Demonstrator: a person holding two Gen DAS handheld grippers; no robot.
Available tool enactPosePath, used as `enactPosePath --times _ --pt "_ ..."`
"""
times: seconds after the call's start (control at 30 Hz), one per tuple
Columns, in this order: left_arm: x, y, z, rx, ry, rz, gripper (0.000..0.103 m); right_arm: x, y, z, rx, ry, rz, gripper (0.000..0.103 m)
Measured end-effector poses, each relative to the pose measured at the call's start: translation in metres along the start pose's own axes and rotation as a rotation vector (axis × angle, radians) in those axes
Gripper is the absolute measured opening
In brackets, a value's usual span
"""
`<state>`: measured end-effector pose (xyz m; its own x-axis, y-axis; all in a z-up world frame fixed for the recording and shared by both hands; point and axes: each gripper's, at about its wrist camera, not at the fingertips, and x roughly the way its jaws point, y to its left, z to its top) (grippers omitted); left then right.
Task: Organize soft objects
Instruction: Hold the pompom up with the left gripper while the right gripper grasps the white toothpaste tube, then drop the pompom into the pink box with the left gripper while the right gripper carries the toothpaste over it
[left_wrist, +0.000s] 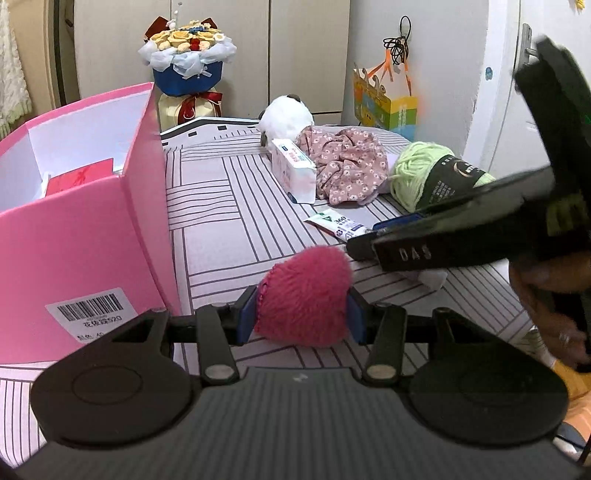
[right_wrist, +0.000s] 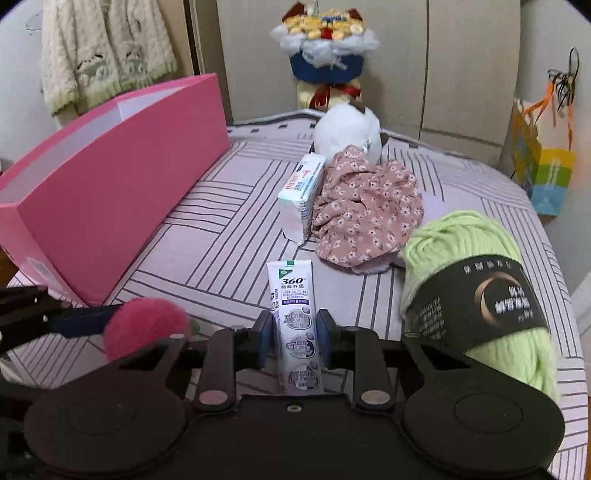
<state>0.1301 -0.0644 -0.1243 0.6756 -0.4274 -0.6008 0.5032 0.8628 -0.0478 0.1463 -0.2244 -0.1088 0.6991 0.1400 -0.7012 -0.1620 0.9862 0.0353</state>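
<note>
My left gripper (left_wrist: 301, 317) is shut on a fluffy pink heart plush (left_wrist: 304, 295), held just above the striped bed beside the open pink box (left_wrist: 85, 229). The plush also shows in the right wrist view (right_wrist: 146, 326). My right gripper (right_wrist: 295, 338) is shut on a white 360 tube (right_wrist: 295, 325), which also shows in the left wrist view (left_wrist: 336, 223). Farther on lie a tissue pack (right_wrist: 301, 195), a crumpled floral cloth (right_wrist: 365, 214), a white plush toy (right_wrist: 347, 127) and a green yarn skein (right_wrist: 476, 291).
The pink box (right_wrist: 110, 199) stands along the bed's left side and holds a red card (left_wrist: 81, 179). A flower bouquet (right_wrist: 325, 48) stands behind the bed by the wardrobe. A colourful paper bag (right_wrist: 543, 173) hangs at the right. A knitted garment (right_wrist: 99, 48) hangs at the left.
</note>
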Motion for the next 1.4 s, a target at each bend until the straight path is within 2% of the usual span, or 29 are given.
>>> enactPosePath --times 0.17,0.33,0.53,0.7,1.0,1.1,1.17,1.23,1.4 --pt "-0.001 0.001 0.0 -0.012 0.001 -0.001 0.048 -0.002 0.0 -0.01 0.0 -0.069 -0.008 0.03" --pt "-0.01 0.002 0.0 -0.021 -0.004 -0.005 0.047 -0.01 -0.003 -0.014 0.039 -0.089 0.028 0.029" --pt "-0.027 0.006 0.002 -0.043 -0.006 -0.008 0.047 -0.026 0.003 -0.023 0.012 -0.11 0.036 0.029" --pt "-0.042 0.008 0.001 -0.059 0.007 0.029 0.047 -0.046 0.009 -0.03 -0.012 -0.129 0.043 0.029" --pt "-0.073 0.031 -0.002 -0.117 0.052 0.032 0.047 -0.09 0.027 -0.036 -0.076 -0.187 0.091 0.029" --pt "-0.088 0.037 0.0 -0.112 0.053 0.017 0.047 -0.104 0.037 -0.033 -0.098 -0.199 0.117 0.029" --pt "-0.099 0.045 0.004 -0.134 0.06 -0.054 0.047 -0.112 0.045 -0.028 -0.115 -0.216 0.137 0.029" --pt "-0.11 0.051 0.01 -0.143 0.063 -0.094 0.047 -0.121 0.052 -0.021 -0.14 -0.227 0.17 0.029" --pt "-0.136 0.058 0.026 -0.089 0.037 -0.058 0.047 -0.139 0.072 0.002 -0.186 -0.261 0.21 0.029"
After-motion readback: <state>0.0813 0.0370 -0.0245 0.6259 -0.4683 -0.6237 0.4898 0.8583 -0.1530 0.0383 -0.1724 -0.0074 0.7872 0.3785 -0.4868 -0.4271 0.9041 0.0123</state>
